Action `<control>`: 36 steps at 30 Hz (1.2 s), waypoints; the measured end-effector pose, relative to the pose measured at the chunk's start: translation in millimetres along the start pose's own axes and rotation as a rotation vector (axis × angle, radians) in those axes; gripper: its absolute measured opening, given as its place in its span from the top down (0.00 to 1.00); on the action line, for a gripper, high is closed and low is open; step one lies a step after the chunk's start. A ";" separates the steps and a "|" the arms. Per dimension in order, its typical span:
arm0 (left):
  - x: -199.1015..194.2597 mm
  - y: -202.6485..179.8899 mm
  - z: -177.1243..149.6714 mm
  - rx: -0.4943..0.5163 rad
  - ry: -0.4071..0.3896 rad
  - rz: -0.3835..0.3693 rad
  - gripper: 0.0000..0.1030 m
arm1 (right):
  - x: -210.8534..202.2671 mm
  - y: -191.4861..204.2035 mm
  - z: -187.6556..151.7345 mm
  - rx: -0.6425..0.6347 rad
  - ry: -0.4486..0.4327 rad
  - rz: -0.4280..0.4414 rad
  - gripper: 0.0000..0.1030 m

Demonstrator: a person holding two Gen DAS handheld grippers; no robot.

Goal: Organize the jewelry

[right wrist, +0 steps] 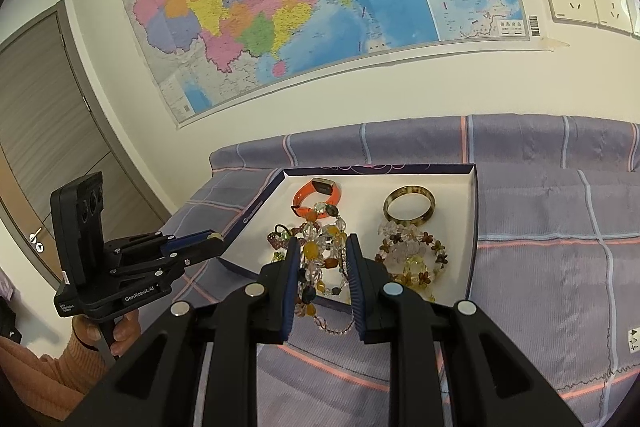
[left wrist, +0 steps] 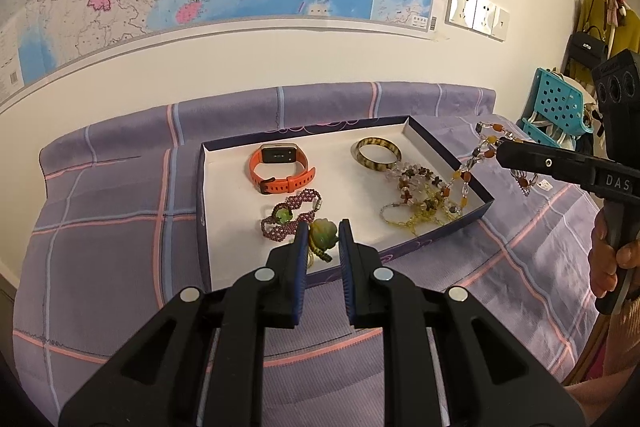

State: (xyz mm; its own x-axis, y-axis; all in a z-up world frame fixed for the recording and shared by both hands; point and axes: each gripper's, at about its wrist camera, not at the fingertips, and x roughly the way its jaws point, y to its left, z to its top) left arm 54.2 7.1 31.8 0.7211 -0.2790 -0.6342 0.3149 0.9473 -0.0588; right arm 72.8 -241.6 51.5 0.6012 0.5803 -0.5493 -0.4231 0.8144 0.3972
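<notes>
The right gripper (right wrist: 320,267) has its jaws closed partway around a beaded necklace (right wrist: 320,251) of amber, clear and dark stones, and holds it in the air. In the left wrist view the strand hangs from the right gripper's tip (left wrist: 500,151) beyond the box's right wall, over the bed (left wrist: 120,227), with one loop of it (left wrist: 464,179) drooping down over that wall into the box. The necklace's long axis runs roughly along the jaws and downward, so it dangles rather than lying flat.

The shallow white-lined box (left wrist: 205,187) sits on the purple plaid bed. Inside it are an orange smartwatch (left wrist: 280,167), a mottled bangle (left wrist: 378,153), a maroon beaded bracelet (left wrist: 288,215) and a heap of flower-bead strands (left wrist: 420,199) (the heap lies directly under the drooping loop, so tangling looks likely).

The left gripper (left wrist: 323,239) hovers over the box's near edge, jaws open a moderate way and empty, with a green carved pendant (left wrist: 323,233) showing in the gap between them, apparently lying in the box below. The right hand is clearly the one committed to the necklace; its coming move probably turns on carrying the strand leftward from the wall to the bare floor in the middle of the box.
</notes>
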 end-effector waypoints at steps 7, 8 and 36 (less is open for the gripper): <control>4.3 0.4 2.6 0.004 0.003 0.003 0.85 | 5.4 -2.6 3.4 0.001 0.010 -0.005 0.80; 5.3 0.4 3.0 0.004 0.004 0.003 0.85 | 6.2 -3.0 3.6 0.002 0.011 -0.007 0.80; 30.1 11.1 13.1 -0.024 0.030 0.032 0.85 | 22.5 -16.4 12.4 0.019 0.032 -0.025 0.80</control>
State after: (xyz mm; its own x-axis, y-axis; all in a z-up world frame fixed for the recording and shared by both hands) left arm 87.5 7.1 22.1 0.7115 -0.2438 -0.6590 0.2764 0.9594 -0.0564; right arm 101.7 -241.9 41.8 0.5897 0.5598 -0.5822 -0.3947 0.8286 0.3970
